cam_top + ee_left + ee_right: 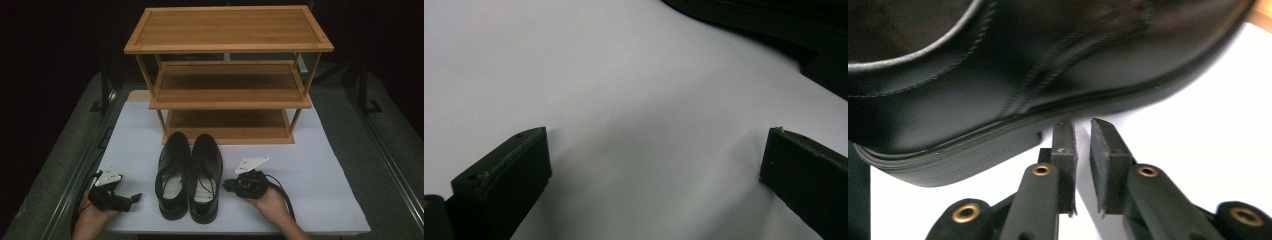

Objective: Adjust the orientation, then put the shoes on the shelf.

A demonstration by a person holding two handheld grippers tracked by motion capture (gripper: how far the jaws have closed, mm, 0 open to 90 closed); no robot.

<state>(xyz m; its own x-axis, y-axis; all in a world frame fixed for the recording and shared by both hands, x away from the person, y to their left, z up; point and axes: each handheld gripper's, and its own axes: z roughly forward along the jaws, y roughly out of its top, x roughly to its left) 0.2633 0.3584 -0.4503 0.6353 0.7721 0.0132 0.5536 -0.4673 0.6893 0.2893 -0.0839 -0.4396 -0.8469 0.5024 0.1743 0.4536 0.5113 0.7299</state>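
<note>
Two black leather lace-up shoes stand side by side on the white mat [310, 170], toes toward the rack: the left shoe [172, 175] and the right shoe [205, 175]. My left gripper [134, 200] lies low at the mat's front left, a short way from the left shoe. In the left gripper view it [656, 150] is open wide over bare mat, with a shoe's dark edge [804, 25] at the top right. My right gripper [226, 185] points at the right shoe's outer side. Its tips [1082, 130] are nearly together, empty, just short of the shoe's sole [998, 145].
A three-shelf bamboo rack [227, 47] stands at the back of the mat, all shelves bare, its bottom shelf [227, 131] just beyond the shoes' toes. Dark grey table borders the mat. Open mat lies to the right of the right gripper.
</note>
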